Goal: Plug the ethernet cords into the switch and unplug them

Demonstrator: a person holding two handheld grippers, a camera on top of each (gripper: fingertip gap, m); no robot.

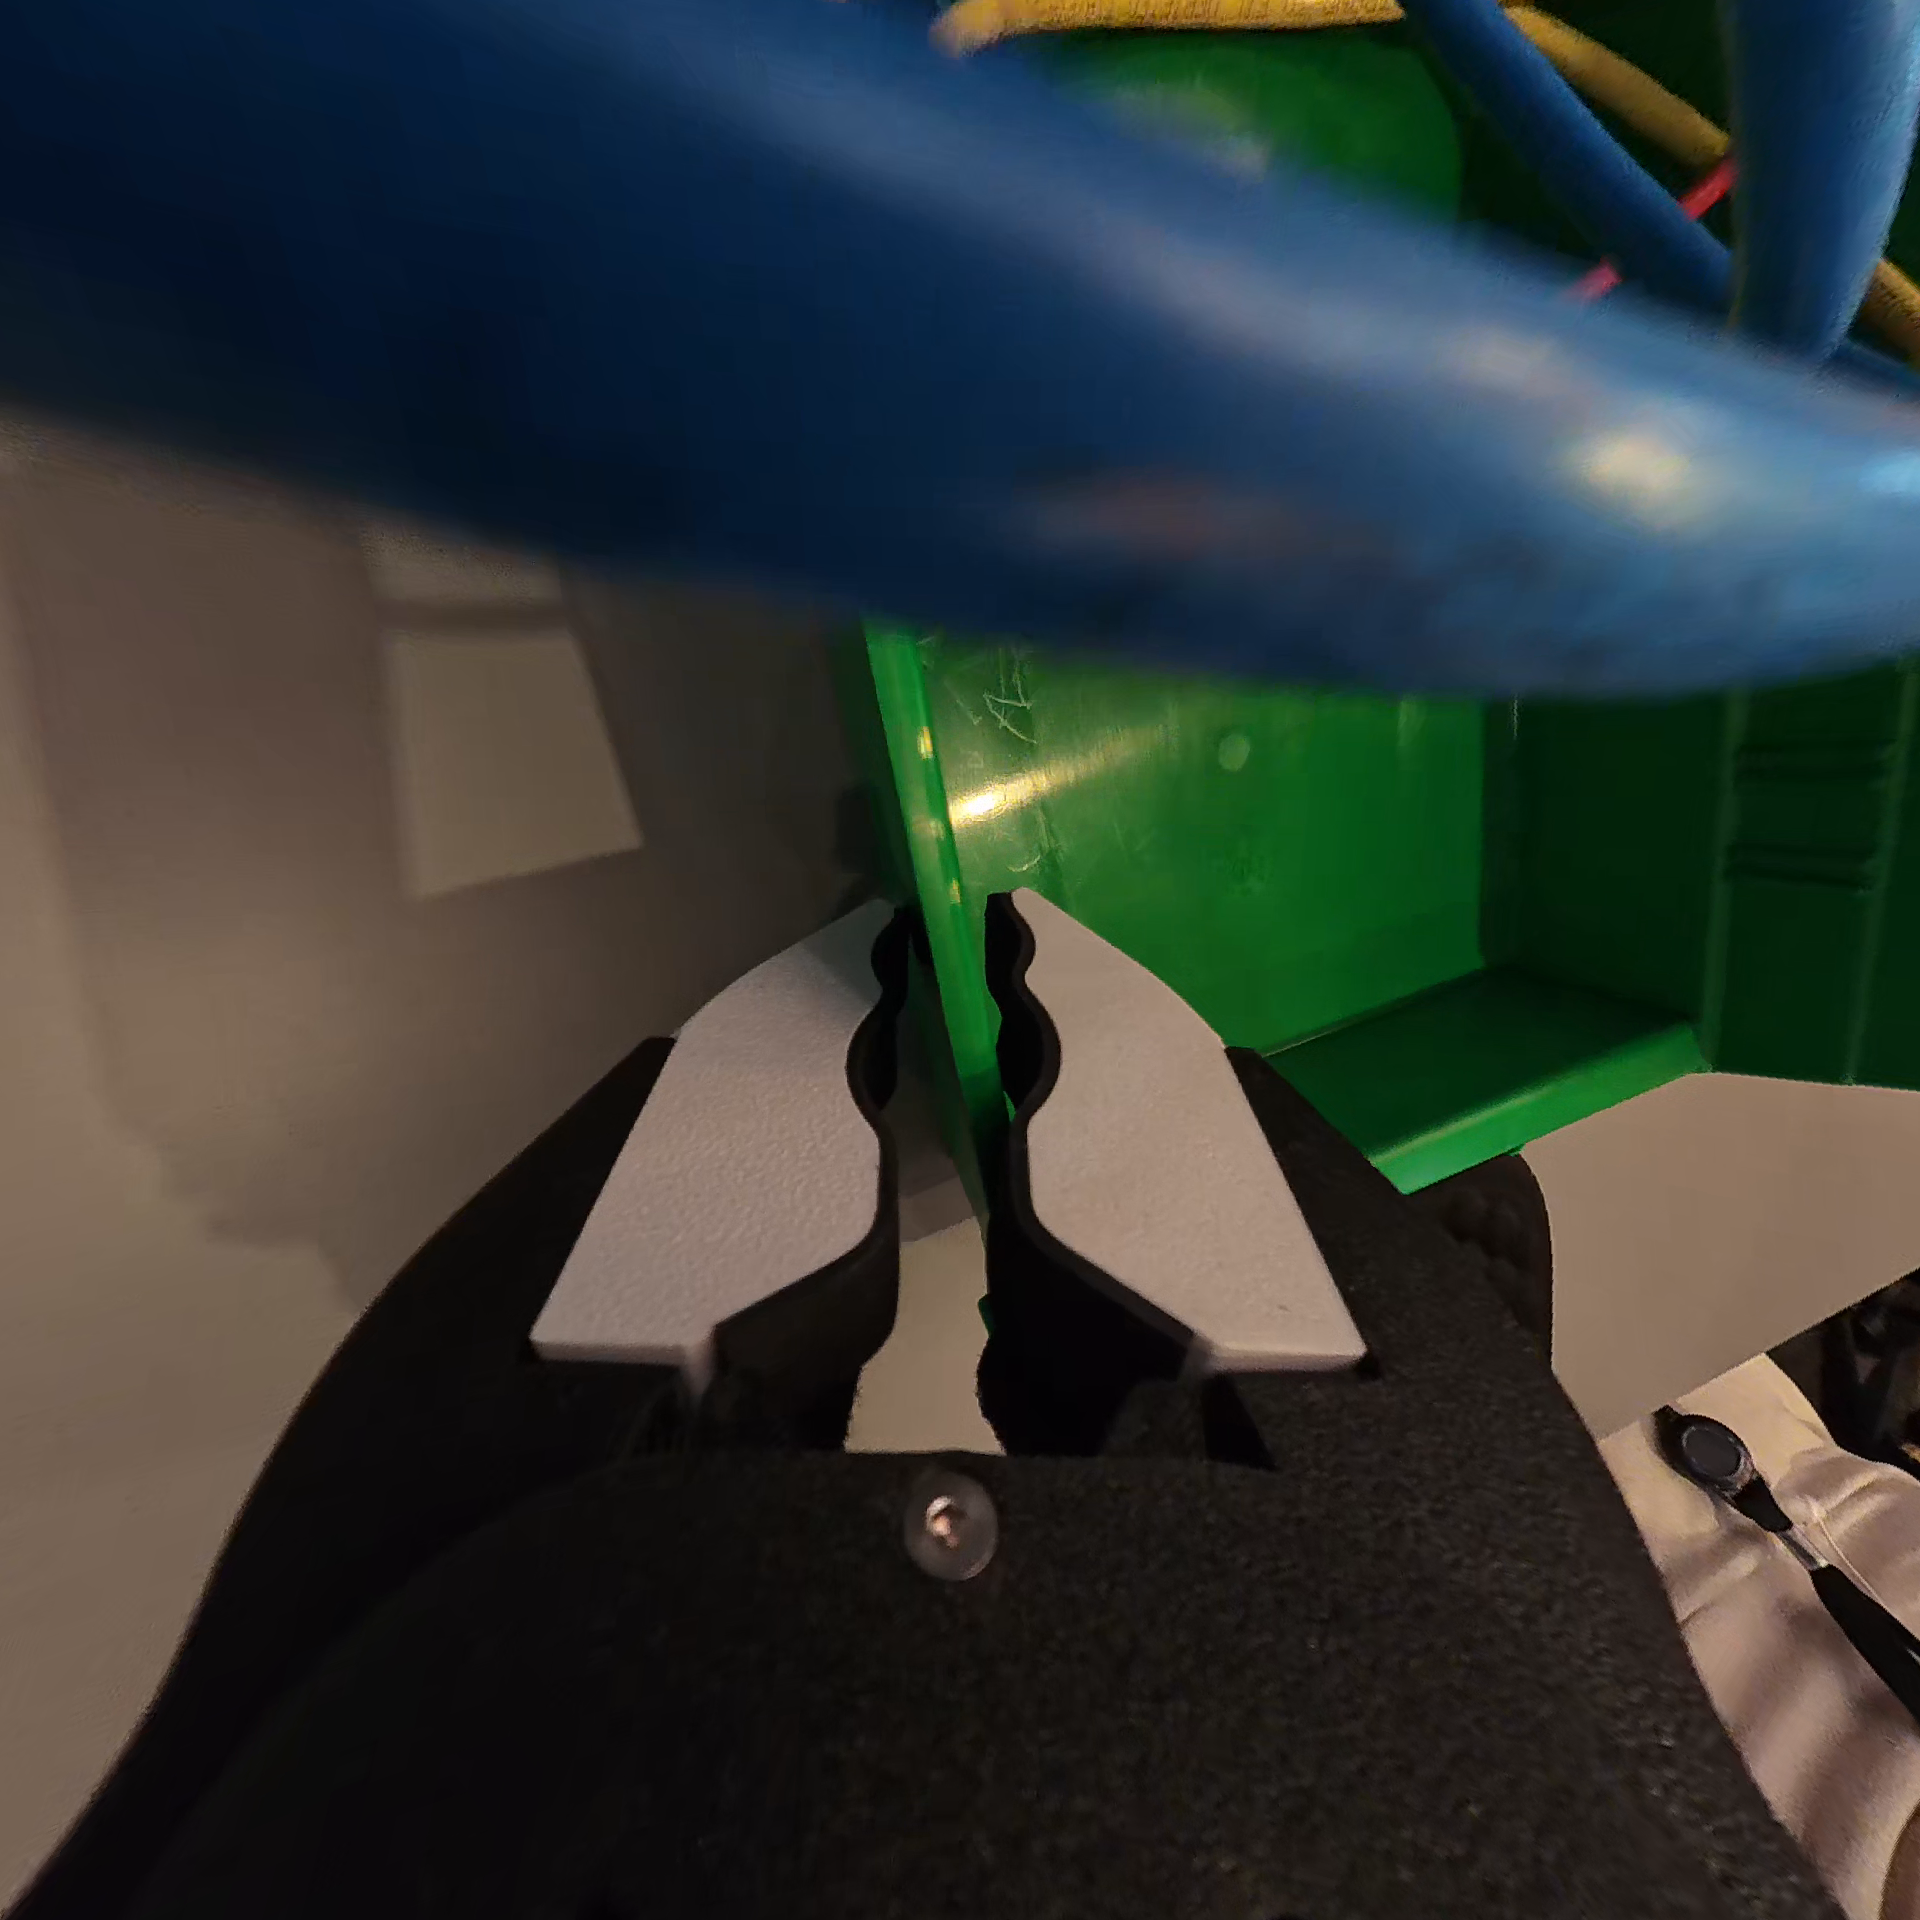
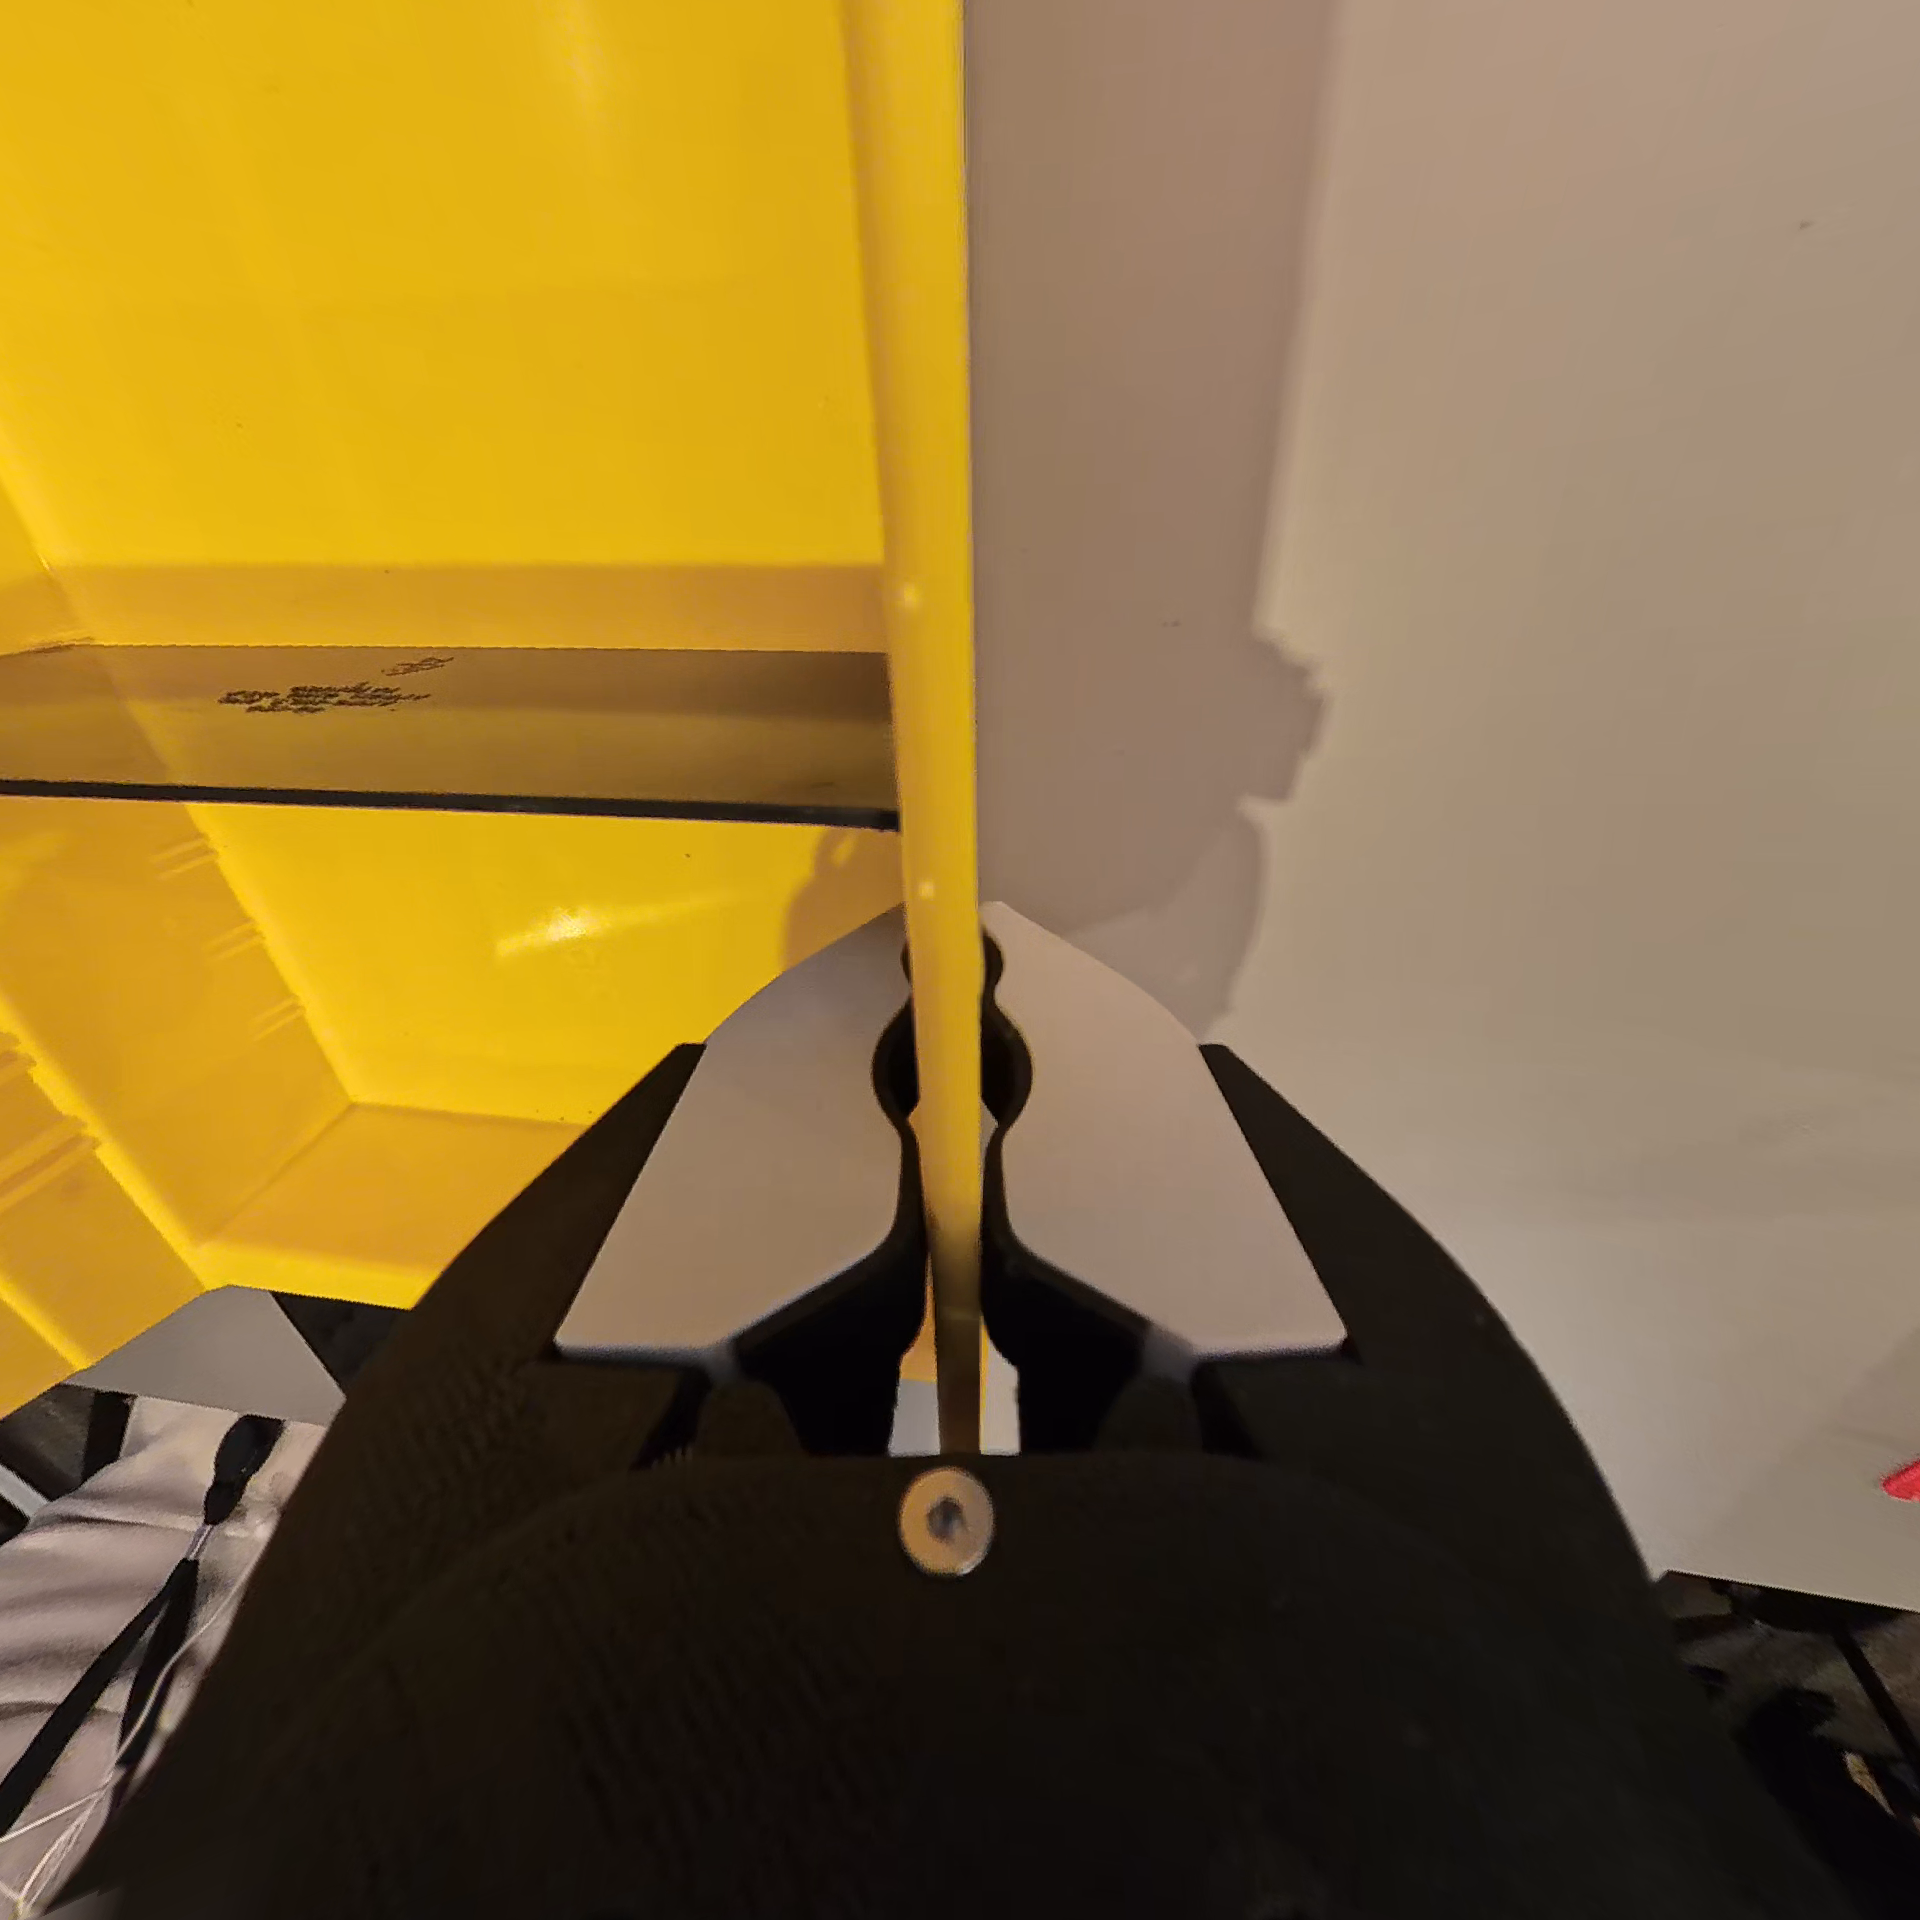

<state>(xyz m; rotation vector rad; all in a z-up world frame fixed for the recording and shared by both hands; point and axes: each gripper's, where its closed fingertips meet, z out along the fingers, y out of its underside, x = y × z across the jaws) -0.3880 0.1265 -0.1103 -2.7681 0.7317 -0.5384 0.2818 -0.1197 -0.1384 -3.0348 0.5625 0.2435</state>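
A pale grey-white table point(image 1: 260, 1039) carries everything. A green bin point(image 1: 1195, 831) sits on it straight ahead and to the right of the left tongs point(image 1: 951, 914), whose tips close on the bin's side wall. A blurred pale rectangle point(image 1: 499, 758) lies flat on the table, ahead and to the left of them. A yellow bin point(image 2: 416, 364) sits ahead and to the left of the right tongs point(image 2: 945, 925), which pinch its side wall. A small red thing point(image 2: 1907, 1481) shows far to their right.
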